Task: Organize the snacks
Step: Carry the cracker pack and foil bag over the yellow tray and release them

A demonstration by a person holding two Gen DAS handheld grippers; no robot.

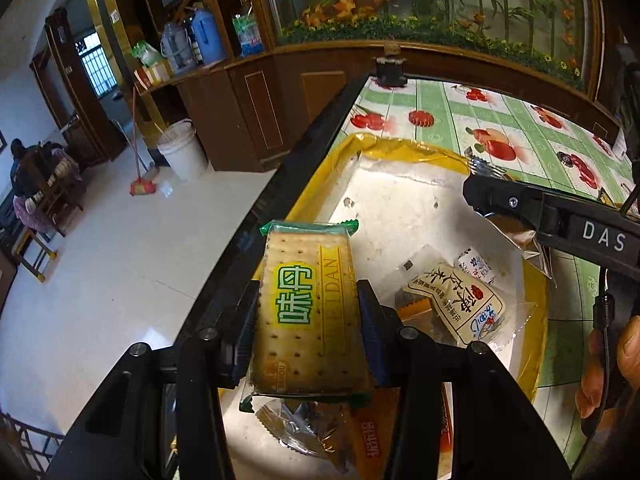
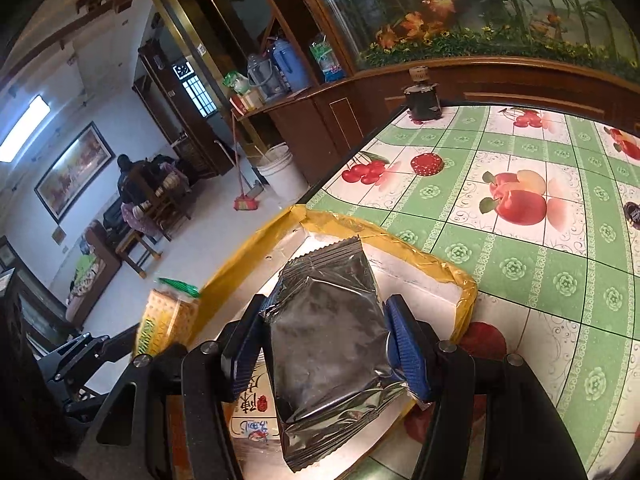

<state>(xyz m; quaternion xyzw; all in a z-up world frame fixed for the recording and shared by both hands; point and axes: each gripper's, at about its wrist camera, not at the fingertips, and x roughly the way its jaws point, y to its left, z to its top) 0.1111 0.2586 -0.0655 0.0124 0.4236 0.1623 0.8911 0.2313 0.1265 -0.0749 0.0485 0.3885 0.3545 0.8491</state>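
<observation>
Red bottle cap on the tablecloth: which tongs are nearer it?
Right. The right tongs, gripping a silver packet, sit nearer the red cap; the left tongs, holding crackers, are farther.

Both wrist fisheyes look steeply down along their fingers, close over the yellow-rimmed box (image 1: 400, 148). Shared: box (image 2: 464, 280), fruit-print tablecloth (image 1: 532, 128), cabinet upper frame. Left gripper (image 2: 80, 352) probably lower left in right view.

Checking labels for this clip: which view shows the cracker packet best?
The left wrist view: the cracker packet fills the centre, label readable, clamped between the left gripper fingers. The right wrist view shows only its edge at lower left.
</observation>
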